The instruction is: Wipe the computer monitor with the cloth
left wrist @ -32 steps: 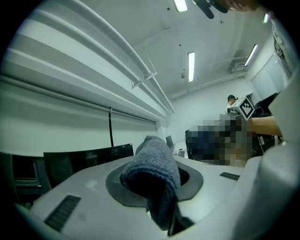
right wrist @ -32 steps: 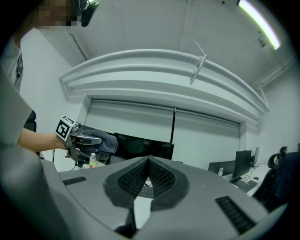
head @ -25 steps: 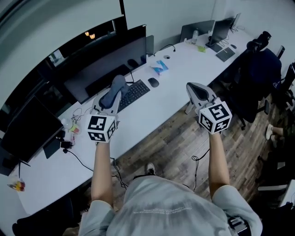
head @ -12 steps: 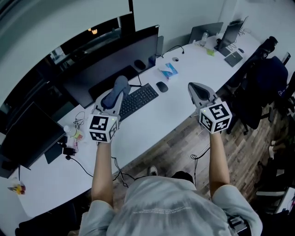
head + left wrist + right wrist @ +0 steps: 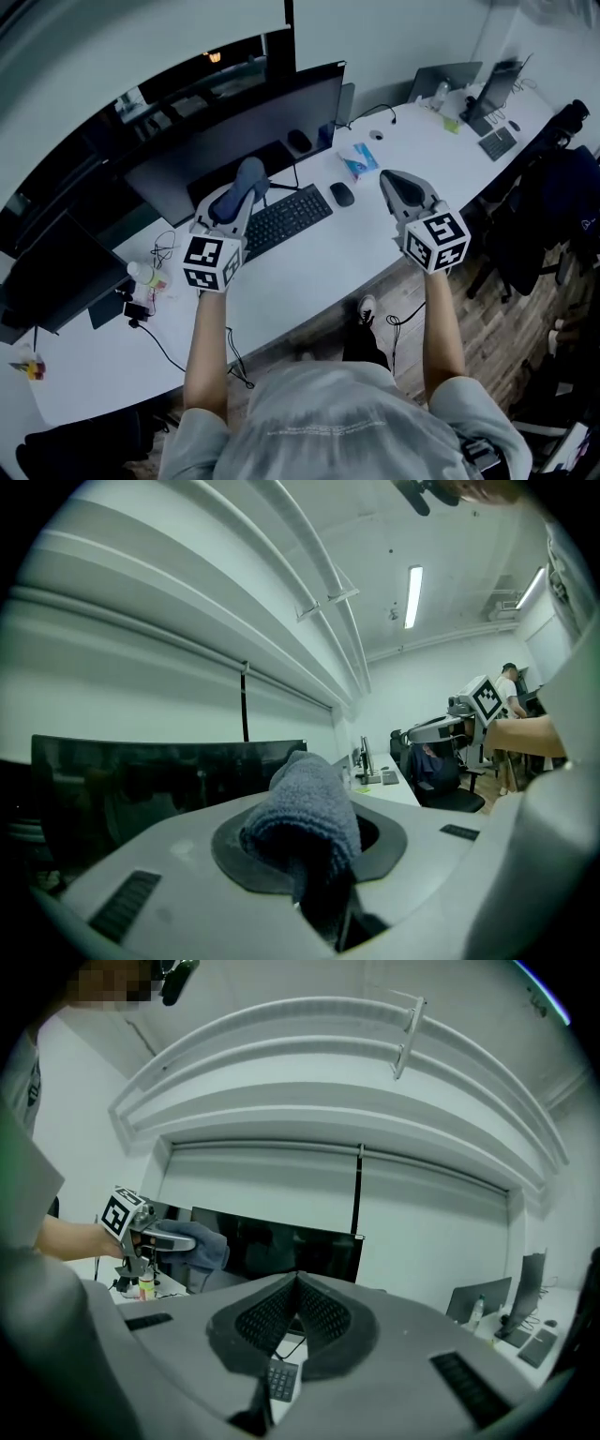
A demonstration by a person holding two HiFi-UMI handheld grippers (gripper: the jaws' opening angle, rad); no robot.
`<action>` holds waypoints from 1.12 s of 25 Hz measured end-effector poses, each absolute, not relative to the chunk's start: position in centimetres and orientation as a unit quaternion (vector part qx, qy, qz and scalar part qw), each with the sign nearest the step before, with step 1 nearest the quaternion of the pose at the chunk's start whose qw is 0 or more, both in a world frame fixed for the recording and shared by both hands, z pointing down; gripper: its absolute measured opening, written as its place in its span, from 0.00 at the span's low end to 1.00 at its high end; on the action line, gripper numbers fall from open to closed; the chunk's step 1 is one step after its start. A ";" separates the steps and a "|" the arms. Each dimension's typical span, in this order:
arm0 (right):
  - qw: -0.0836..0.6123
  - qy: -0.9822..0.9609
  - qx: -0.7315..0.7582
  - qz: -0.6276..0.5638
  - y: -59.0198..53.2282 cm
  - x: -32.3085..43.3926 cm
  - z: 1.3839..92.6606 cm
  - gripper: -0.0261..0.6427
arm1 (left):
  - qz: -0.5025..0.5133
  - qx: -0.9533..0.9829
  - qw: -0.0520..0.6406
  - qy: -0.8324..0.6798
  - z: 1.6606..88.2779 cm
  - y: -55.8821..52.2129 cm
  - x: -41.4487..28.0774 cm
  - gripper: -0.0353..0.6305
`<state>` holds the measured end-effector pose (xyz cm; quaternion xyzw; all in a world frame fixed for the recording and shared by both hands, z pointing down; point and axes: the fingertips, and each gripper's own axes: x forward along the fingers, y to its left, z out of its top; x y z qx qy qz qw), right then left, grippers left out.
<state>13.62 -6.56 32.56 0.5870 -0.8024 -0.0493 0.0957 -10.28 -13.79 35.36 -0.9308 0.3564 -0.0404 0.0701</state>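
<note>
Overhead, the head view places the left gripper (image 5: 242, 186) above the black keyboard (image 5: 286, 217), in front of the wide dark monitor (image 5: 253, 131) standing along the far edge of the long white desk (image 5: 309, 272). The right gripper (image 5: 398, 183) hangs near the desk's front edge, well apart from the left, with a mouse (image 5: 342, 194) nearby. Only the left gripper view confirms the grasp: jaws clenched on a folded blue-grey cloth (image 5: 305, 817) of nubbly terry pile, bulging in a rounded lump above the dark pads (image 5: 234, 855). The right gripper view alone shows its ribbed black pads (image 5: 323, 1316) pressed together, nothing held, with keyboard keys visible below them.
</note>
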 end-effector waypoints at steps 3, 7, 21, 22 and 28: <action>0.098 -0.809 0.576 -0.054 -9.8 15.4 32.5 0.29 | -0.043 -0.926 0.074 0.368 35.0 -15.8 -8.4 0.18; 0.102 -0.814 0.569 -0.056 -14.7 18.9 32.2 0.29 | -0.043 -0.920 0.082 0.381 33.8 -19.1 -4.5 0.18; 0.105 -0.847 0.519 -0.033 -27.5 29.9 31.5 0.27 | -0.045 -0.896 0.154 0.414 25.3 -29.2 10.1 0.18; 0.103 -0.849 0.517 -0.030 -28.1 30.6 31.5 0.27 | -0.047 -0.893 0.163 0.416 24.6 -29.8 11.0 0.18; 0.084 -0.867 0.491 -0.004 -31.1 32.9 32.3 0.27 | -0.078 -0.870 0.226 0.430 21.0 -33.4 16.3 0.18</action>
